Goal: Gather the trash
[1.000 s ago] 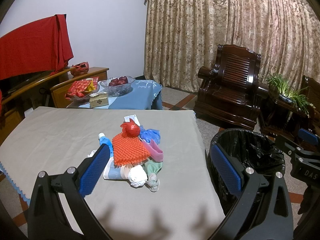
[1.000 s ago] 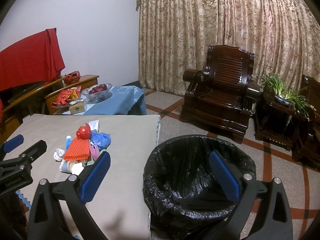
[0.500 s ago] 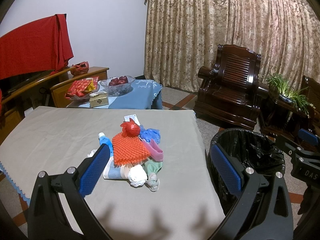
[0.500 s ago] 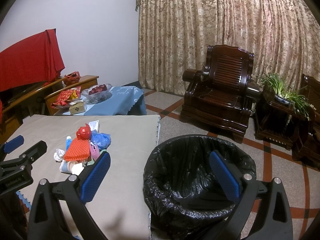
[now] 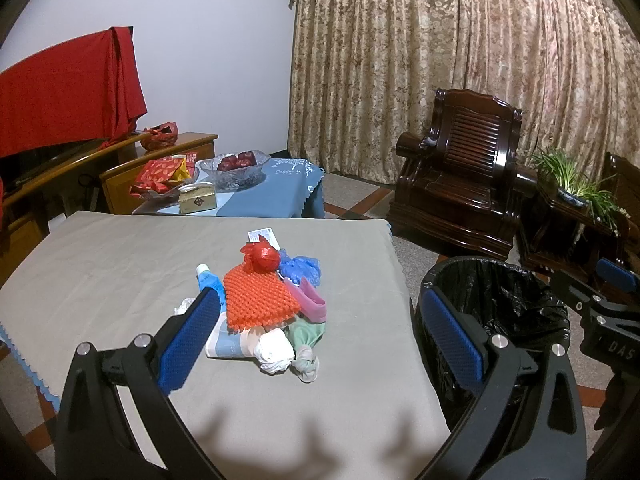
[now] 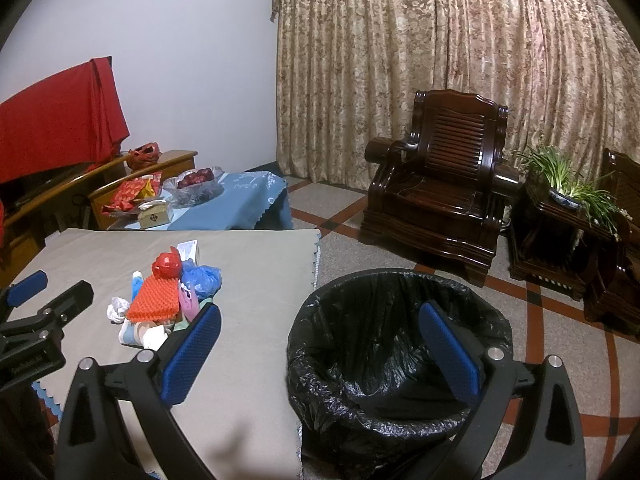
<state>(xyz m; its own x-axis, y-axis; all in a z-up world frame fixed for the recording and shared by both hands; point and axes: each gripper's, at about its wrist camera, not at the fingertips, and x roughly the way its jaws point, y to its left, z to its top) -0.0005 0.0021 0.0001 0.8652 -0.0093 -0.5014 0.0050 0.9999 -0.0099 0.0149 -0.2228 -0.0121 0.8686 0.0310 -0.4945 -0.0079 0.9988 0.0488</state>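
Table: grey cloth-covered table (image 5: 120, 264) lies ahead of and below the left gripper, to the left of the right gripper; it carries the trash in one heap.
Bin: round bin lined with a crinkled black bag (image 6: 384, 344), mouth open, standing on the floor just beside the table's right edge; directly beneath the right gripper's spread fingers, to the right of the left gripper.
Trash heap: compact pile (image 5: 264, 300) just ahead of the left gripper, between its fingers in view, not touched.
Orange item: bumpy orange-red foam net (image 5: 256, 296), largest piece, lying on top of the pile's middle.
Blue bag: crumpled blue plastic (image 5: 300, 268) on the far right of the pile.
Red bag: knotted glossy red plastic ball (image 5: 262, 257) on the far side, touching the orange net.
Pink item: pink band-shaped piece (image 5: 310, 300) on the right flank.
White wad: knotted white wrap (image 5: 276, 350) at the near edge, beside a pale green knotted piece (image 5: 306, 336).
Bottle: small blue bottle with white cap (image 5: 208, 278) on the left, partly under the net.
Left gripper: (image 5: 320, 332) fingers spread wide, holding nothing.
Right gripper: (image 6: 320, 344) fingers spread wide, holding nothing, above the bin's mouth.
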